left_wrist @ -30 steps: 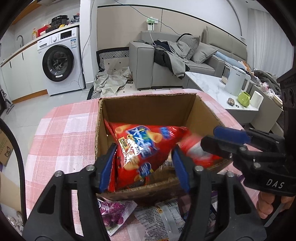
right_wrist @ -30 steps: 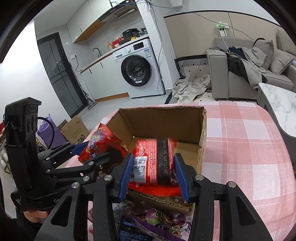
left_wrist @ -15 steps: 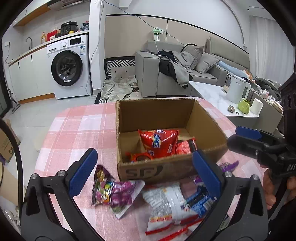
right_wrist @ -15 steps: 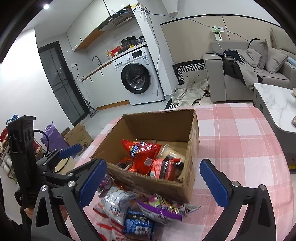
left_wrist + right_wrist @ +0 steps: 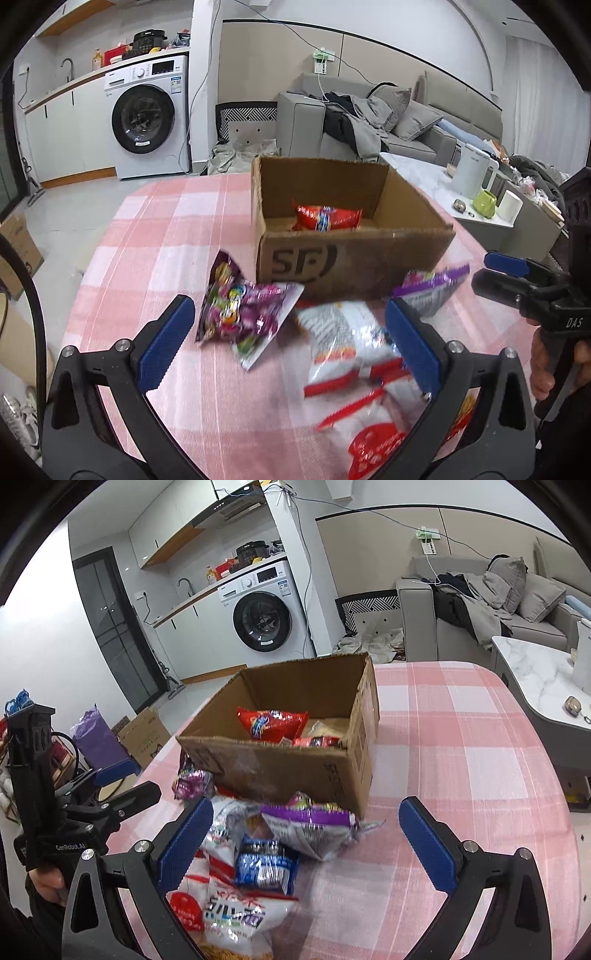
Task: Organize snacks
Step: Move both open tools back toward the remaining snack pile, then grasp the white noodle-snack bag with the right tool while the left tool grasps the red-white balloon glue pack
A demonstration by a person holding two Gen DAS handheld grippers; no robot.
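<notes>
Desk [image 5: 155,236], pink plaid cloth, fills the near field in both views.

Box [image 5: 351,254], brown cardboard, open top, stands upright on the desk toward its far side. "SF" print on the near wall in the left view.

Inside the box: red bag [image 5: 271,722] leaning toward the back, a smaller red pack [image 5: 316,741] to its right against the near wall, and a pale pack behind that, partly hidden.

Loose snacks lie on the desk in front of the box, outside it:
- white bag [image 5: 236,912] with red print, nearest the cameras, partly blurred.
- purple-edged bag [image 5: 310,827], touching the box's near corner.
- candy bag [image 5: 240,314], purple with coloured pieces, just left of the pile, near the box wall but apart from it in the left view.
- blue pack [image 5: 266,864], resting on the pile between the white and purple-edged bags.

Left tool [image 5: 288,347]: jaws spread wide, nothing pinched; the candy bag and white bag lie on the desk below and between the blue pads, untouched.

Right tool [image 5: 306,845]: jaws spread wide, nothing pinched; the pile lies below its left pad.

A hand [image 5: 546,365] grips the right tool's handle at the edge of the left view.
</notes>
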